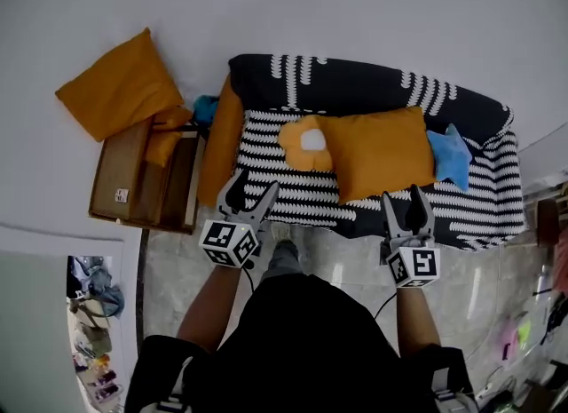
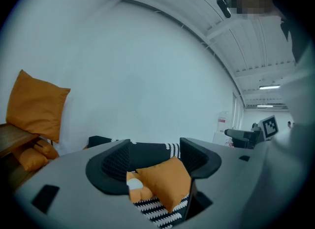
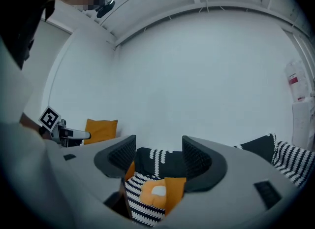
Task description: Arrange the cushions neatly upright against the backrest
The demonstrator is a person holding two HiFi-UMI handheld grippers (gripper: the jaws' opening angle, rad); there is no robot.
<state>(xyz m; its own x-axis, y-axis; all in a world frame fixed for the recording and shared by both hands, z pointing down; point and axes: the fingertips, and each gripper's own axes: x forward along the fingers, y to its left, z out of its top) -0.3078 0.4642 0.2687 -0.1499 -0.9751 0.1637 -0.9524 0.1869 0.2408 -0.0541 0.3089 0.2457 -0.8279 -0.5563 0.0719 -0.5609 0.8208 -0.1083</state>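
Observation:
A black-and-white patterned sofa point(image 1: 293, 194) fills the middle of the head view. On its seat an orange square cushion point(image 1: 383, 152) lies flat, with an orange flower-shaped cushion point(image 1: 306, 143) at its left and a blue star-shaped cushion point(image 1: 449, 155) at its right. Another orange cushion point(image 1: 222, 140) leans against the sofa's left arm. My left gripper point(image 1: 255, 182) and right gripper point(image 1: 405, 195) hover over the seat's front edge, both open and empty. The left gripper view frames the square cushion point(image 2: 165, 181) between the jaws; the right gripper view shows the flower cushion point(image 3: 155, 192).
A wooden side table point(image 1: 142, 176) stands left of the sofa, with a large orange cushion point(image 1: 120, 84) leaning at the wall behind it and a smaller orange one point(image 1: 169, 134) on it. A light wall runs behind the sofa. Shelving clutter sits at the lower left point(image 1: 93, 331).

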